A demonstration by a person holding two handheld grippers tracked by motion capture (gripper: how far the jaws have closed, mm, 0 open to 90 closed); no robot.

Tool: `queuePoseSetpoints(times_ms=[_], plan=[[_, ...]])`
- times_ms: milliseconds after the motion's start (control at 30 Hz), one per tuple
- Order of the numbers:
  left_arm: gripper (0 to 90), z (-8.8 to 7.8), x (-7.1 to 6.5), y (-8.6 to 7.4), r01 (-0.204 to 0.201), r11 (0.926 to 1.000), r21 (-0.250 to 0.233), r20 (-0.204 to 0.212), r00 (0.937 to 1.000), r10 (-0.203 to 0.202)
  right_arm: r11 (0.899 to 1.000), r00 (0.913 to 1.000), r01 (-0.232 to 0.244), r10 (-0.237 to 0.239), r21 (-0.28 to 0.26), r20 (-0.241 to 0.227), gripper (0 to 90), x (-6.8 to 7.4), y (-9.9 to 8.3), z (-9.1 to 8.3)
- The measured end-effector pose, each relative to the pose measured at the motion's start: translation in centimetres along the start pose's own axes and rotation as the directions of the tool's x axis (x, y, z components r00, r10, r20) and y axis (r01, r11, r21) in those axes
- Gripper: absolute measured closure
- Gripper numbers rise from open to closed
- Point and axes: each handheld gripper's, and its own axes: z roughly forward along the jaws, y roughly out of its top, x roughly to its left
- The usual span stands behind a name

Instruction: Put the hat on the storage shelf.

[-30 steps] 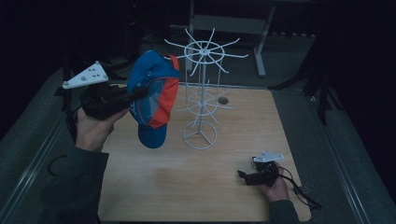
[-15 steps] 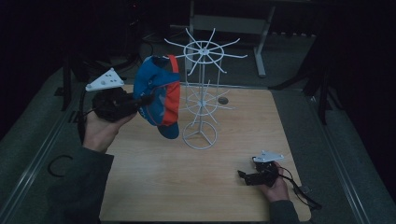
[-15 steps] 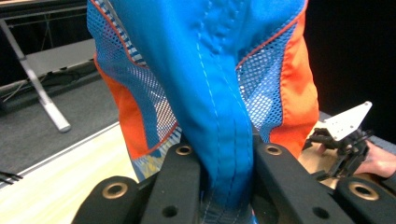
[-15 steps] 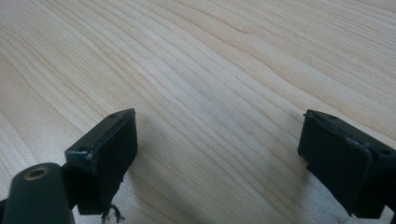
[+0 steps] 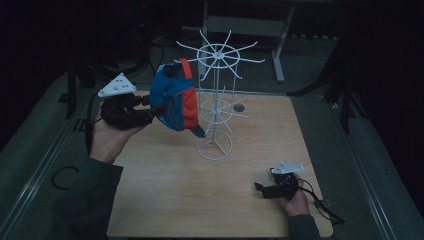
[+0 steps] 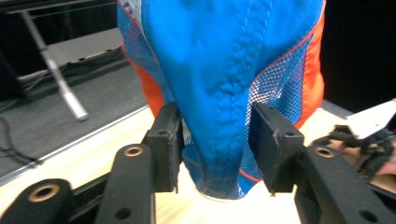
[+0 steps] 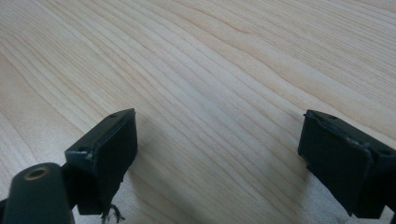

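A blue and orange cap [image 5: 175, 102] hangs by its top beside the upper spokes of a white wire rack [image 5: 216, 75]; whether it is caught on a spoke I cannot tell. My left gripper [image 5: 155, 107] is at the cap's left side, raised above the table. Its jaws have just been opening. In the left gripper view the cap [image 6: 224, 70] droops between the parted pads [image 6: 166, 144], which no longer pinch it. My right gripper [image 5: 262, 189] rests on the table at the front right. In its own view it [image 7: 219, 158] is open, with bare wood between the jaws.
The rack's round base [image 5: 214, 147] stands mid-table on the wooden top [image 5: 165, 200], and its lower ring of spokes is behind the cap. Dark floor and a metal frame [image 5: 277, 45] lie beyond the far edge.
The left hand has carried the cap up and rightward to the rack's top spokes. Its jaws have gone from shut on the cap to apart. The right hand has stayed still.
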Motion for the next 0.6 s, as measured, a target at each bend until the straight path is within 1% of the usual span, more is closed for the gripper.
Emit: queuePoseSetpoints(times_ms=[67, 100, 233, 367, 600], plan=[[48.3, -0.1, -0.1, -0.1, -0.005, 1.0000, -0.006, -0.024, 0.9997, 0.004, 1.000, 1.0000, -0.002, 0.002, 0.001, -0.001, 11.6, 0.0, 0.0, 0.0], [46.2, -0.2, 0.0, -0.1, -0.006, 0.9999, -0.011, -0.030, 0.9995, 0.005, 1.000, 1.0000, -0.002, 0.002, 0.001, -0.001, 11.6, 0.0, 0.0, 0.0], [41.1, -0.2, 0.2, -0.5, 0.010, 0.9999, -0.009, -0.054, 0.9985, -0.010, 1.000, 1.0000, -0.004, 0.004, 0.002, -0.001, 11.6, 0.0, 0.0, 0.0], [39.4, -0.4, 0.5, -0.9, 0.027, 0.9996, -0.011, -0.065, 0.9975, -0.028, 1.000, 1.0000, -0.003, 0.003, 0.002, -0.001, 11.6, 0.0, 0.0, 0.0], [38.9, -1.1, 0.6, -1.3, 0.035, 0.9992, -0.021, -0.084, 0.9958, -0.037, 1.000, 1.0000, -0.003, 0.003, 0.002, -0.001, 11.6, 0.0, 0.0, 0.0]])
